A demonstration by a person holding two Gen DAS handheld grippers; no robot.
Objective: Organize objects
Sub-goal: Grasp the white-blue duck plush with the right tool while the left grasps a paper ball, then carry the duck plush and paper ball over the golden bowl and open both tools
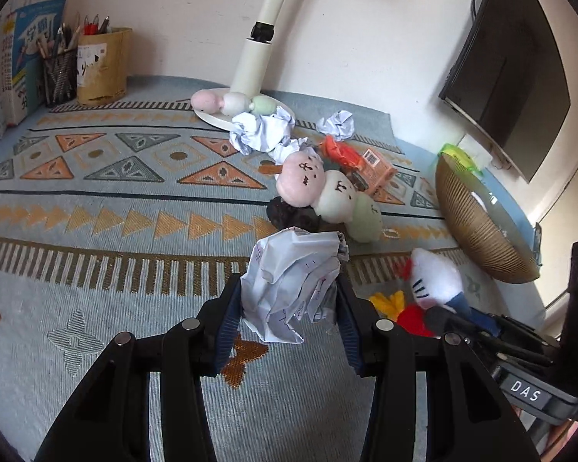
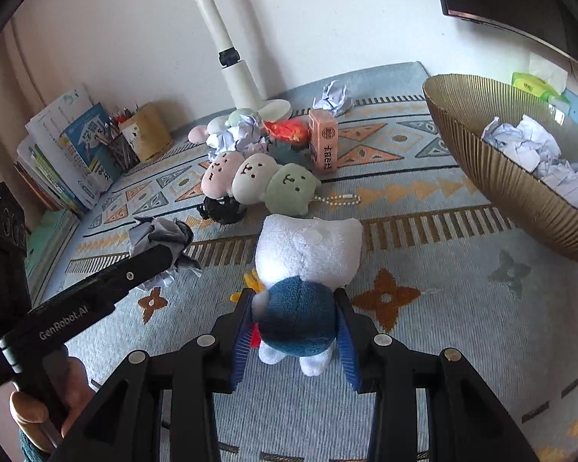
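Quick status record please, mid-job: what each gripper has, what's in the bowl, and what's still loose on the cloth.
left gripper: shut on crumpled white paper ball
right gripper: shut on white plush cat in blue outfit
ribbed gold bowl: holds crumpled white papers
patterned blue cloth: three-ball plush skewer, orange carton, more paper balls
back left: pen holders, books

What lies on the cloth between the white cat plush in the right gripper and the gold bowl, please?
Nothing: in the right wrist view, only bare patterned cloth separates the cat plush from the gold bowl.
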